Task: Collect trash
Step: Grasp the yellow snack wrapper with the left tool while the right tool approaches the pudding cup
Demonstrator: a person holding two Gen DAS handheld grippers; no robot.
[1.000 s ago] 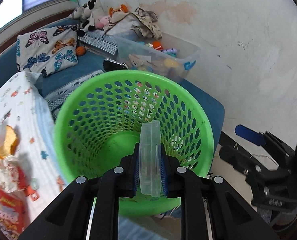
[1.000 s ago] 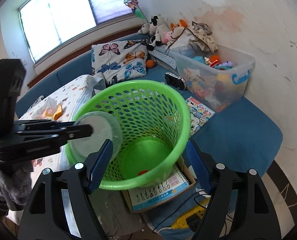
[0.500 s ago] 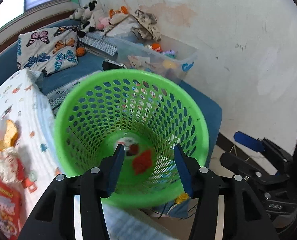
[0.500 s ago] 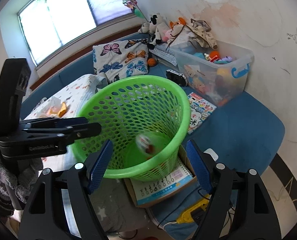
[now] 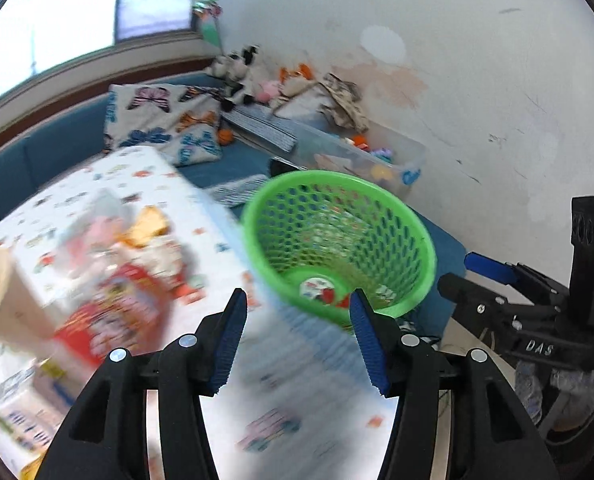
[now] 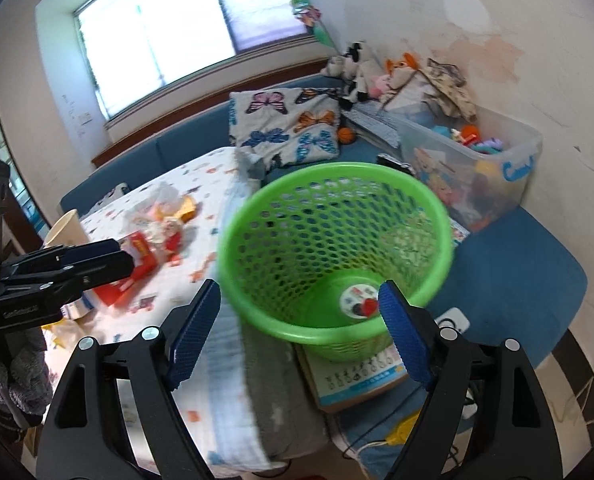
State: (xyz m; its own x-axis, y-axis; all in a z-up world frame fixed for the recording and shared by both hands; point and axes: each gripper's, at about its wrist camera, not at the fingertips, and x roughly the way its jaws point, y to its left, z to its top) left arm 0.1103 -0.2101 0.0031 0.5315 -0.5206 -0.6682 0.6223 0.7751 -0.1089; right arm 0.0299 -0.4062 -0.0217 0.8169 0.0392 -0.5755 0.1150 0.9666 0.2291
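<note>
Several wrappers [image 6: 153, 236] beside basket [image 6: 337, 240]

one green basket [image 6: 337, 240], one paper cup [image 6: 67, 228], two tools [image 6: 297, 320]

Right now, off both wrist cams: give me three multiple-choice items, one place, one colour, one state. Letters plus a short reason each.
1. Where does the round lid lie?
A. on the patterned tablecloth
B. at the bottom of the basket
C. in the clear toy bin

2. What colour is the basket?
A. green
B. blue
C. white

3. What is between the fingers of the left tool?
A. the round lid
B. the paper cup
C. nothing

Answers:
1 B: the lid with its red mark shows through the basket's mouth, on its floor.
2 A: rim and perforated wall are bright green in both views.
3 C: the blue pads stand apart and are opening, with only blurred tablecloth behind the gap.
</note>
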